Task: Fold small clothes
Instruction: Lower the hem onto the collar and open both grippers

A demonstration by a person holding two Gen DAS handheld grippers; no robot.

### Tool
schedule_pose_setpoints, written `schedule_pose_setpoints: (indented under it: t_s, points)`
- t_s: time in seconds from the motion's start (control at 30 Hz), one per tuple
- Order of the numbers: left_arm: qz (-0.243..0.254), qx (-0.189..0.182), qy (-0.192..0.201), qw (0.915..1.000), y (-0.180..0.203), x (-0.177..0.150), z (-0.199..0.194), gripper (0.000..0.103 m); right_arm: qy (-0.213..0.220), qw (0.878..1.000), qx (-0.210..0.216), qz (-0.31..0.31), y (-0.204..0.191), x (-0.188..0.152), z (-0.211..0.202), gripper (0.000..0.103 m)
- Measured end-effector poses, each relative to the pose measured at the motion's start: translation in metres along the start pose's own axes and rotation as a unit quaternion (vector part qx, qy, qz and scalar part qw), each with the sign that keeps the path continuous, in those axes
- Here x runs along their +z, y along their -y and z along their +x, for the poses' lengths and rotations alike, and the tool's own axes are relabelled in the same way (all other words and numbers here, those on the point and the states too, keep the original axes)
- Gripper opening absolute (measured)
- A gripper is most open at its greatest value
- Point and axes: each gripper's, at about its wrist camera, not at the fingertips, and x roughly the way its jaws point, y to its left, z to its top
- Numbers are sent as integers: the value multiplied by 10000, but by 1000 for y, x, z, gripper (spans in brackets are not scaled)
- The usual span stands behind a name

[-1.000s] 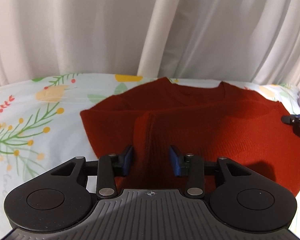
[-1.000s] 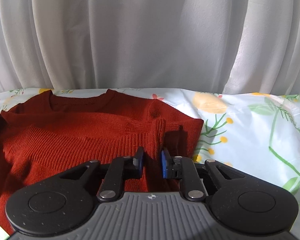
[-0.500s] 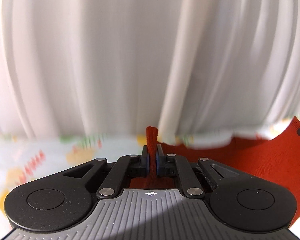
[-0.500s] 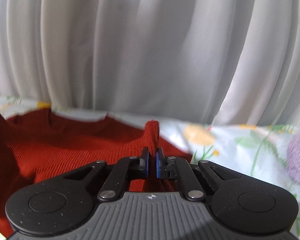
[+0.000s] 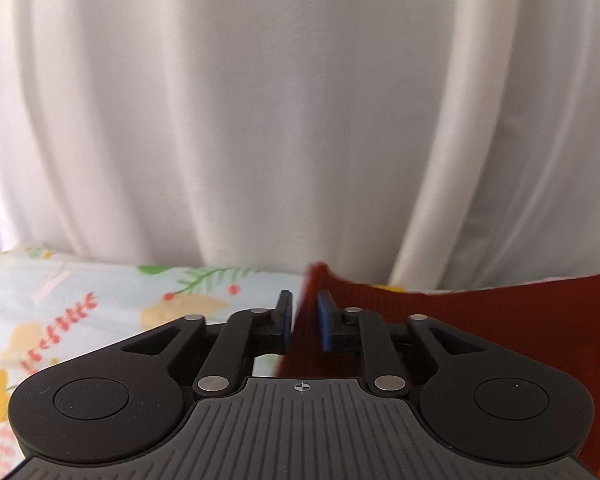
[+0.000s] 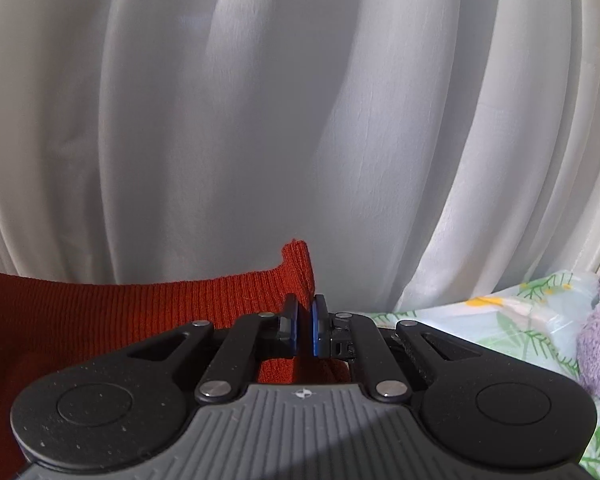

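Sweater is hanging stretched between left gripper and right gripper, both fingers pinching its edge.

Rust-red ribbed knit sweater — lifted, edge stretched taut, corners pinched.

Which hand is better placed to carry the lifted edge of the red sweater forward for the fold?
Probably the right. The right tool pinches the red sweater tightly near its corner. The left tool stands wider around the edge; its grip looks unsure.
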Motion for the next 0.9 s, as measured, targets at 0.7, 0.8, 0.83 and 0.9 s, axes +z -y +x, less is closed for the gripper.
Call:
schedule_pose_setpoints:
  t_s: [0.7, 0.8, 0.83, 0.9]
  points:
    - [-1522, -1028, -52, 9830, 26, -47, 26, 68, -993, 9262, 2459, 2680, 16, -55, 58, 3]
    - [-1711, -1059, -27, 9796, 4, -45, 32, 61, -656, 9663, 1566, 1933, 42, -49, 54, 3]
    - [-1693, -1078, 6, 9796, 0, -45, 30, 59, -653, 9602, 1668, 2145, 52, -50, 55, 3]
    - [-1628, -958, 99, 9819, -6, -48, 25, 61, -618, 9610, 1511, 2232, 57, -49, 54, 3]
